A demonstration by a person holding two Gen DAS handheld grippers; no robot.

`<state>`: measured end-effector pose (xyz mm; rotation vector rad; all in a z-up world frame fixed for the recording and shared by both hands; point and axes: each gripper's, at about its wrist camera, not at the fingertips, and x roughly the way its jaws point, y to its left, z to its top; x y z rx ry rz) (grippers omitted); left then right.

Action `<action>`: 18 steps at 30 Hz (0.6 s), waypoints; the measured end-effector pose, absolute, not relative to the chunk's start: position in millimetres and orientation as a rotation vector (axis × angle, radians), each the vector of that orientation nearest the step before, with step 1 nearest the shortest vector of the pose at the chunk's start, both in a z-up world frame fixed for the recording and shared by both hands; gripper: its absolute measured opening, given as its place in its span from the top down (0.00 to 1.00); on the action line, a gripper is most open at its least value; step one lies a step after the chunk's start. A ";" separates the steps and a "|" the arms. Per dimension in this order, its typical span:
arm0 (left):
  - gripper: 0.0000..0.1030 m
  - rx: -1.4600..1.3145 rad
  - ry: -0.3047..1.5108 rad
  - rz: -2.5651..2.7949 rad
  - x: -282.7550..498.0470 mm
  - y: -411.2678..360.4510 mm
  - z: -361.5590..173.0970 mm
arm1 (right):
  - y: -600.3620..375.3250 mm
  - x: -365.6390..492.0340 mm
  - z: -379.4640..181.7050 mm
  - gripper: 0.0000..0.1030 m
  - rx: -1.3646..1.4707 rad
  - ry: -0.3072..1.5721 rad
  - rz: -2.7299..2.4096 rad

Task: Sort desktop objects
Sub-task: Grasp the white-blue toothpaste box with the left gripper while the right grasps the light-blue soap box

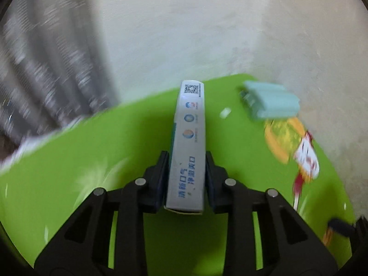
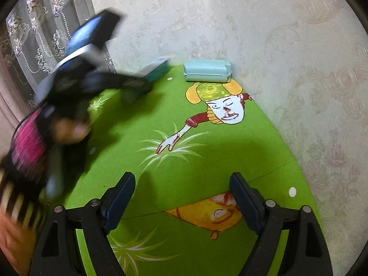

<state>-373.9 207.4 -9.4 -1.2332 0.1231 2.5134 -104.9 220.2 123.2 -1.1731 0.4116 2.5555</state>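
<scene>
Between the pads of my left gripper [image 1: 185, 179] the toothpaste box [image 1: 187, 151] is clamped near its rear end, long nose projecting ahead over the green mat [image 1: 92, 161]. Risk: it could pivot or slip before placement beside the pale blue case [image 1: 271, 103] ahead-right. Right gripper [image 2: 184, 197] hangs apart, holding nothing.

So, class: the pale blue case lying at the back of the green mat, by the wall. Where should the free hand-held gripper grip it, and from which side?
Grip the pale blue case across its short depth, near the middle, coming from above and in front: the wall behind it probably blocks other approaches. The right hand-held gripper is open.
</scene>
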 end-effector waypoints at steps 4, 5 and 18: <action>0.68 -1.247 0.057 2.579 -330.4 171.9 -10.2 | 215.9 -107.7 122.8 0.18 -1.191 0.365 2.538; 0.68 -1.247 0.055 2.587 -322.2 168.0 -8.8 | 214.8 -108.7 122.4 0.18 -1.196 0.354 2.533; 0.38 -1.220 -0.052 2.496 -341.5 159.8 -16.1 | 232.8 -274.9 179.9 0.16 -1.273 -0.422 2.457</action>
